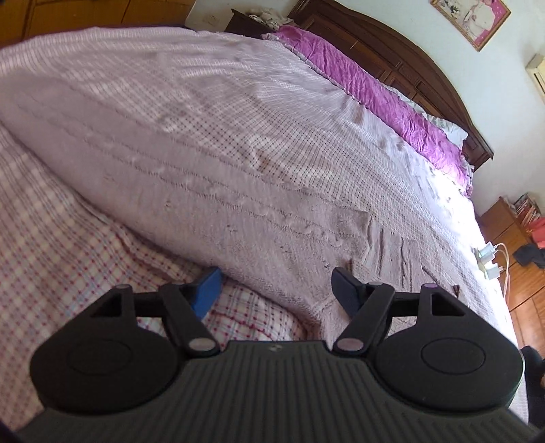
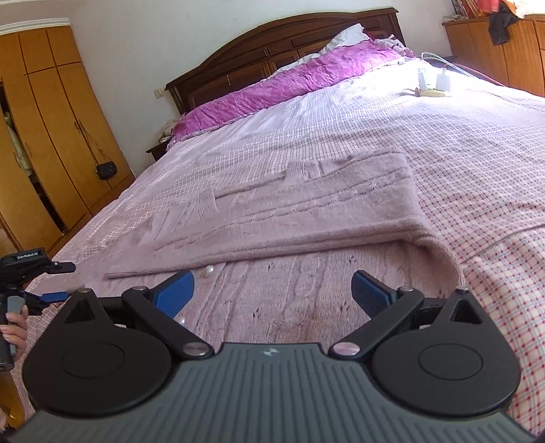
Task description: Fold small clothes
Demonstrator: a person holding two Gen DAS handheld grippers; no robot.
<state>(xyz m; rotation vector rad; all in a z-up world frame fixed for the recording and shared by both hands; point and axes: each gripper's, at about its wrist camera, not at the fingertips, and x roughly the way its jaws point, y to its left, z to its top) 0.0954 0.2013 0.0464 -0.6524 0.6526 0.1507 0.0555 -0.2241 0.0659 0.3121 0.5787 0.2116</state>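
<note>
- A dusty-pink knitted sweater with raised cable ribs lies flat on the bed, on a pink-and-white checked bedspread, near the bed's foot edge.
- In the right wrist view one part of the knit is folded over the rest: its folded edge runs across the frame and rounds down at the right, just beside the checked cloth.
- Small pearl-like white buttons sit on the lower layer, just under that folded edge.
- The right gripper hovers low above the lower layer, its blue-padded fingers spread wide, nothing between them.
- The left gripper is likewise spread wide and empty; one blue finger is over the checked bedspread, the other over the knit, whose edge runs between them.
- Only the right wrist view shows the left gripper from outside, at the bed's left side, held by a hand; it also shows the yellow wooden wardrobe with a small black bag hanging on it.
- Only the left wrist view shows a pink-framed picture on the wall.
- Both views show the crumpled magenta quilt along the dark wooden headboard, and white chargers far off on the bed.
</note>
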